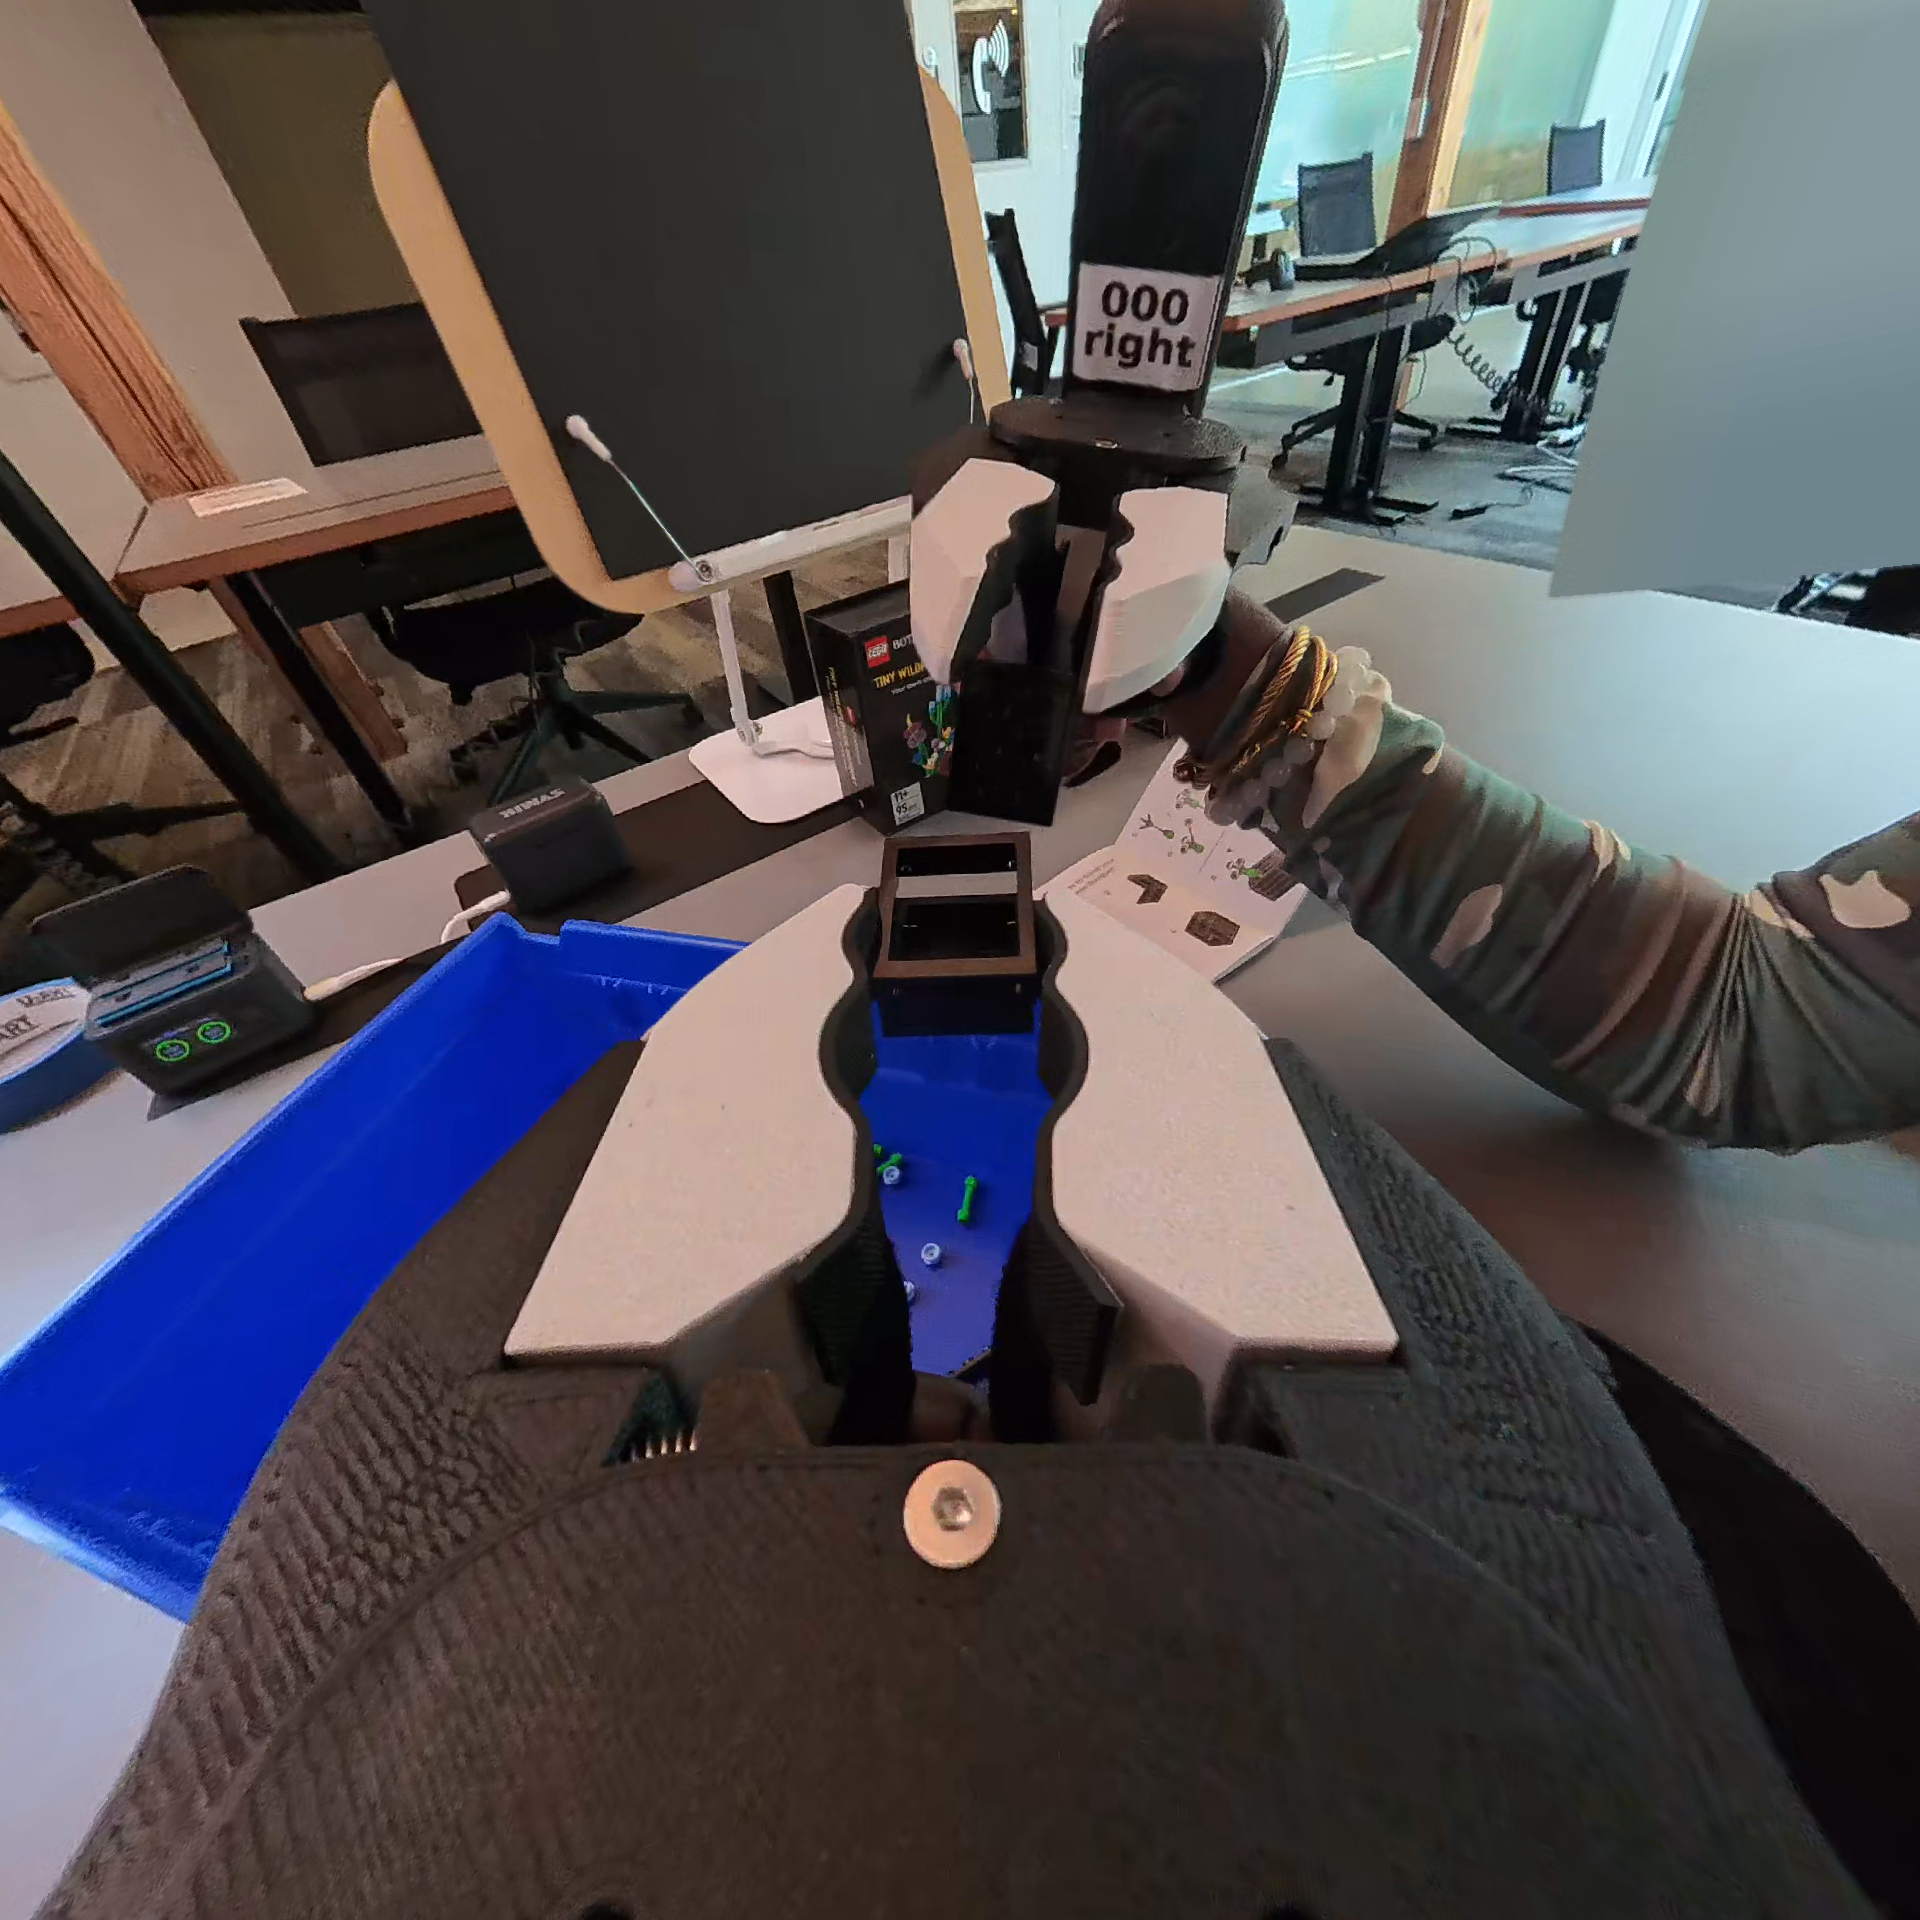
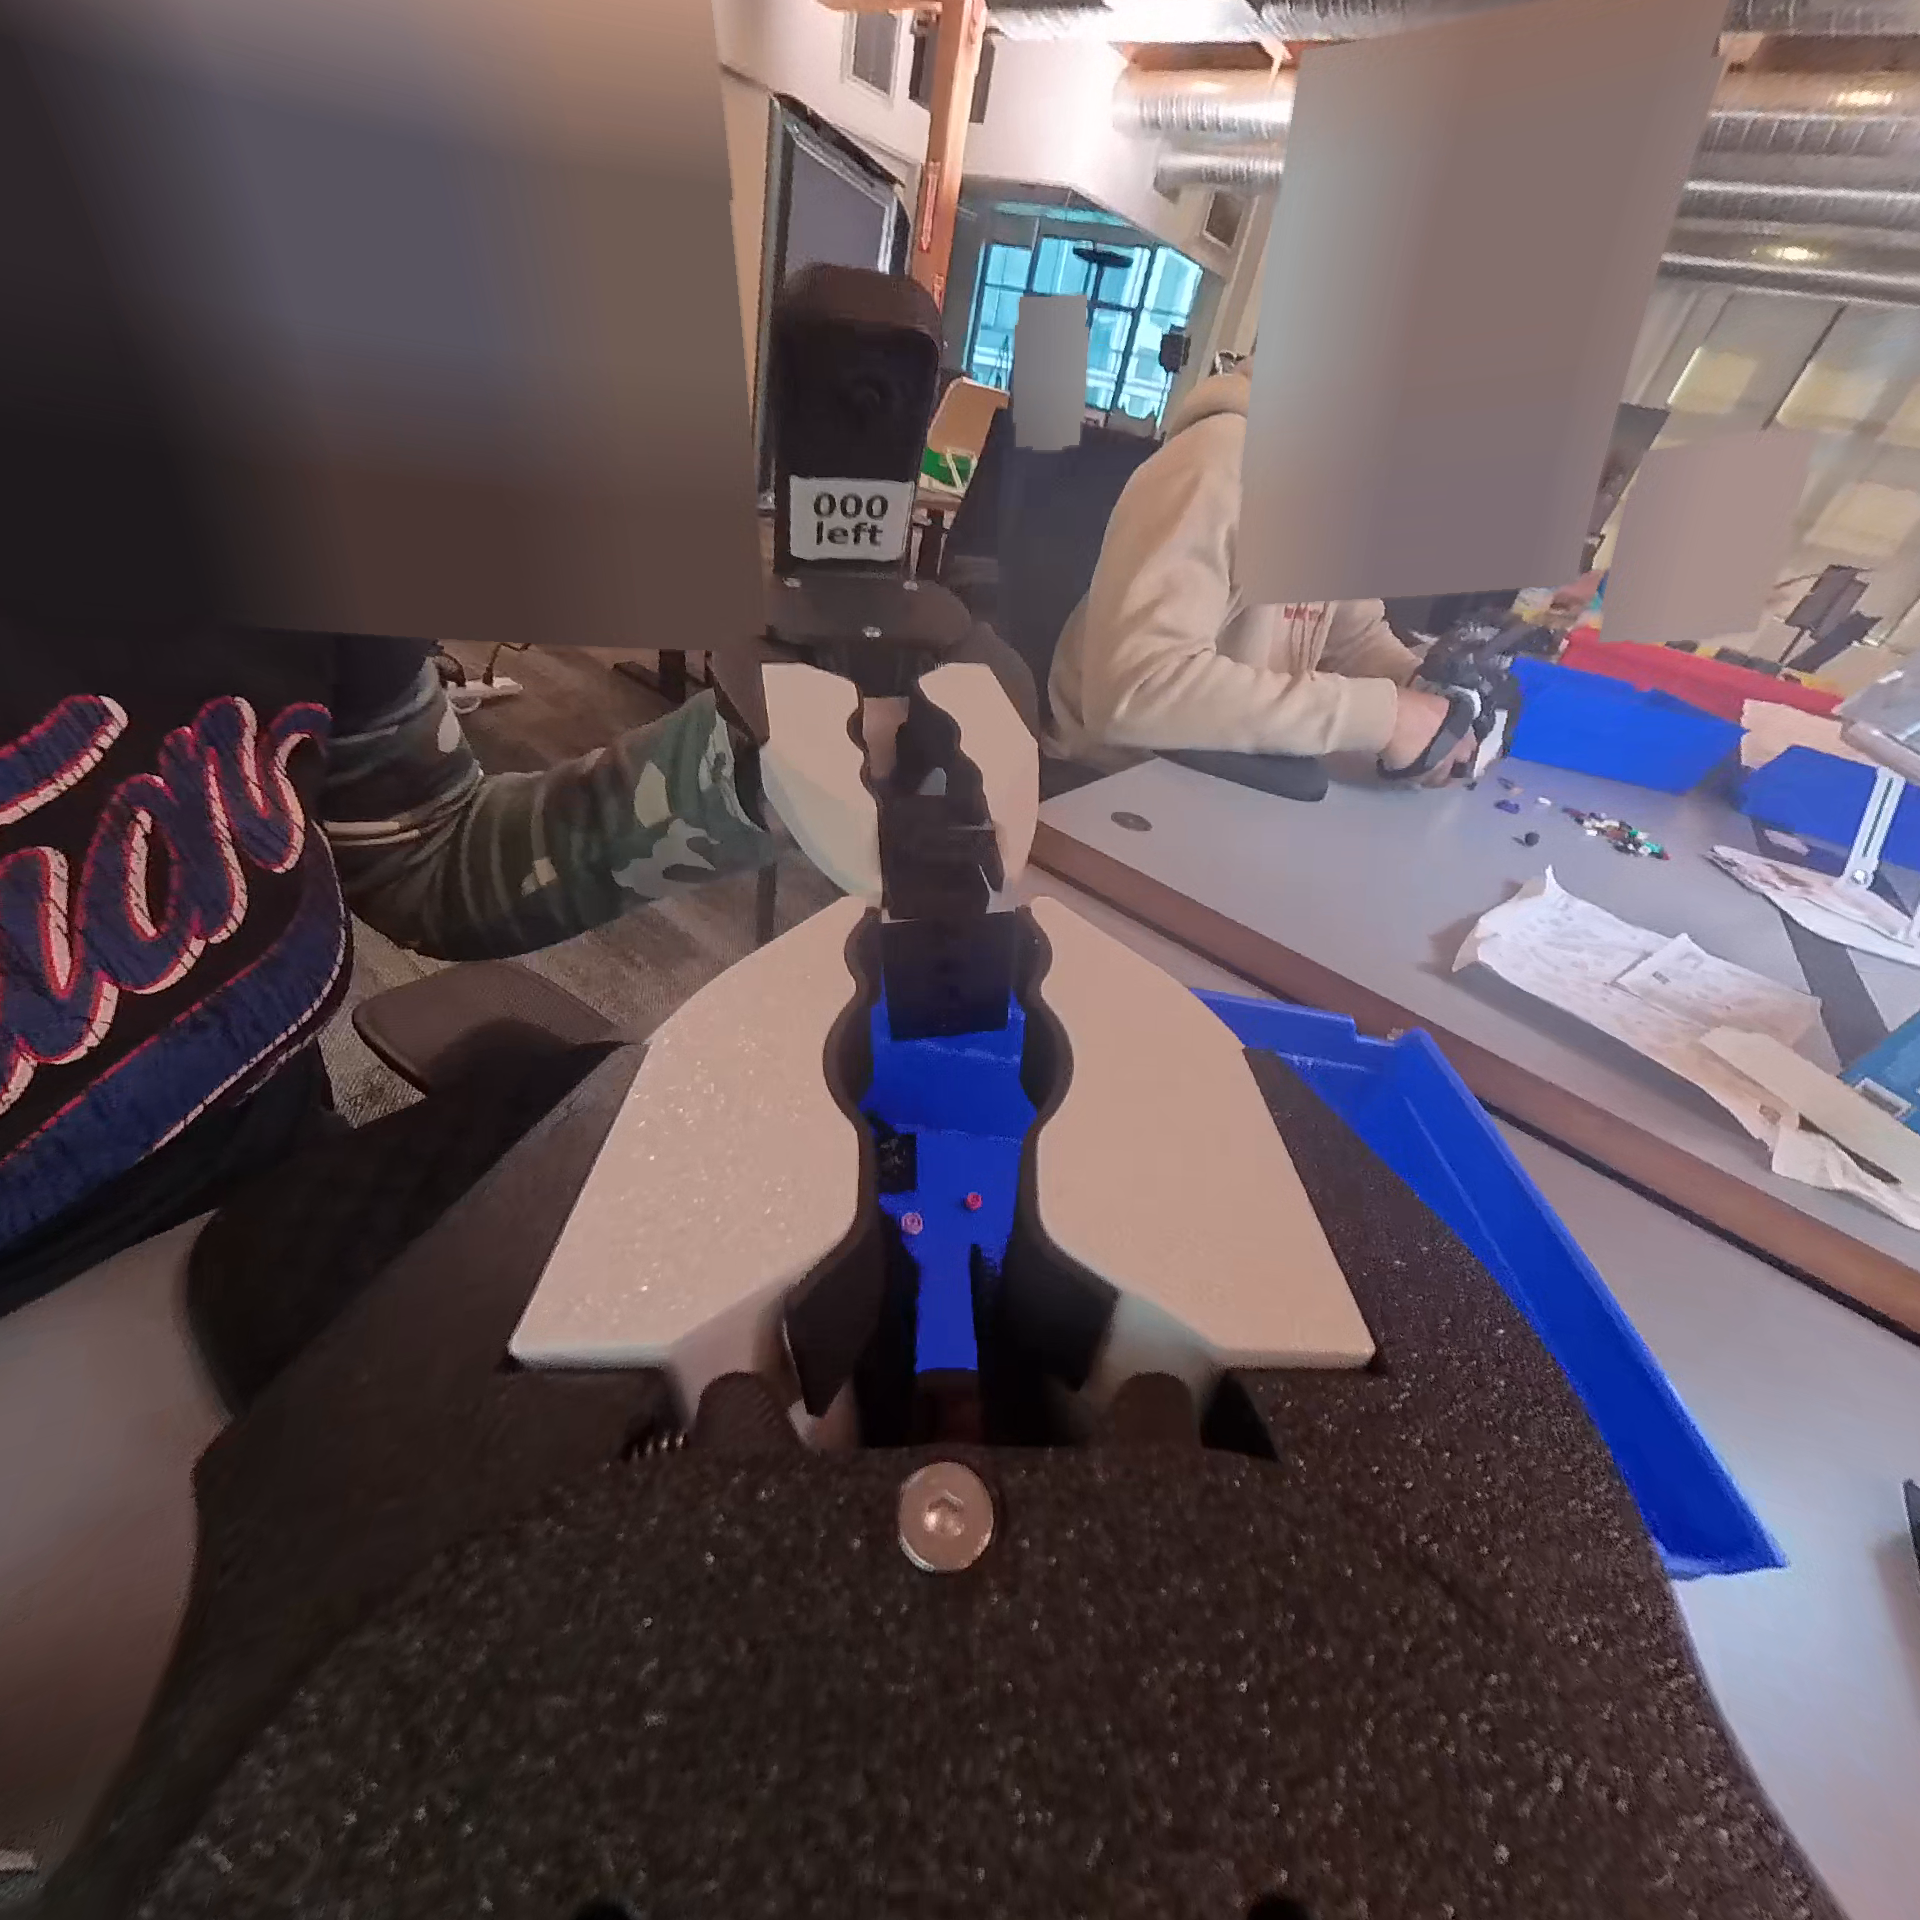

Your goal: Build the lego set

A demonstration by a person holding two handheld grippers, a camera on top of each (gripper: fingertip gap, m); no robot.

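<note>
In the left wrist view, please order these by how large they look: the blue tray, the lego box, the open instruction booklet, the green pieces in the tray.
1. blue tray
2. lego box and instruction booklet: alike, unsure
3. green pieces

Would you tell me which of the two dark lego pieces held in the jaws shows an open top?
The open box frame in the left gripper; the right gripper holds a tall closed block.
</note>
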